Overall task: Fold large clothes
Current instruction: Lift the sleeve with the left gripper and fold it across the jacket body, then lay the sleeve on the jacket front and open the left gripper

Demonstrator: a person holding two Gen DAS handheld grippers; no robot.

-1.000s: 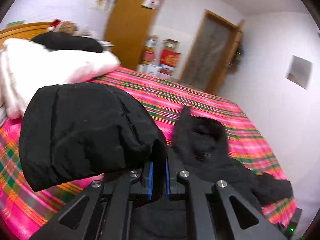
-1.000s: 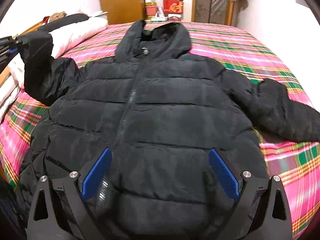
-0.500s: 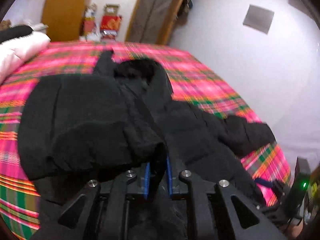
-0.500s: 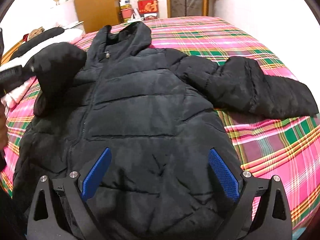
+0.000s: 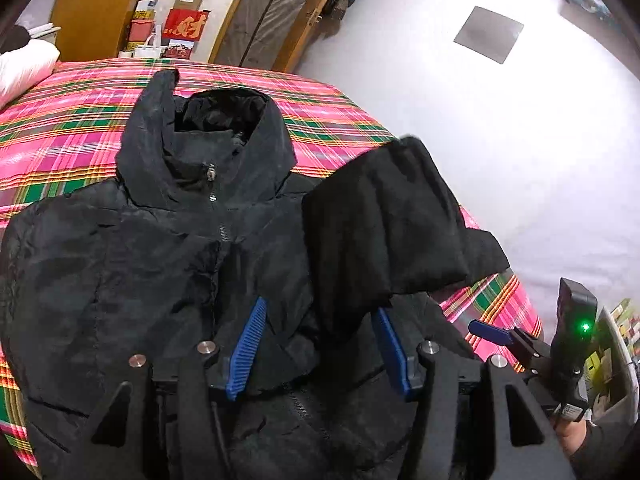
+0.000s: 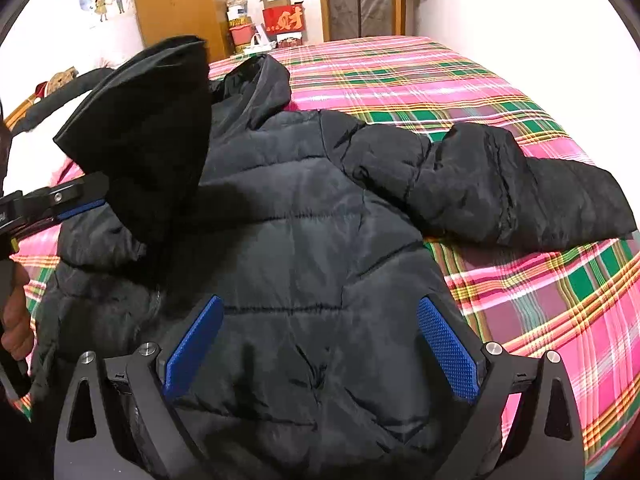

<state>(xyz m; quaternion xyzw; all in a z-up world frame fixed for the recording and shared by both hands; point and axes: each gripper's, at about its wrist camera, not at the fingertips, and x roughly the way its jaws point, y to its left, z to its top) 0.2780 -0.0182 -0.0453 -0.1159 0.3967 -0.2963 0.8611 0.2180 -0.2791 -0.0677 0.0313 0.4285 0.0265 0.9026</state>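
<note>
Bed [image 6: 400, 72] with pink-and-green plaid cover fills both views. Black puffer jacket [image 6: 312, 240] lies front-up across it, zipped, hood [image 5: 224, 120] toward the far end.

Jacket's right sleeve [image 6: 500, 184] lies flat on the plaid, stretched out to the side. Left sleeve [image 5: 380, 232] is raised off the bed and folded inward over the chest. Its lower edge hangs against the inner face of one blue pad of the left tool; I cannot tell whether it catches there.

Left tool [image 5: 320, 308]: fingers spread wide, nothing pinched between them, held above the jacket's midsection. Right tool [image 6: 320, 302]: fingers spread wide too, low over the jacket's lower front panel, gripping nothing.

White pillow [image 5: 20, 68] at the bed's left edge. Red box [image 6: 284, 20] among others stacked against the far wall, beside a wooden door.
</note>
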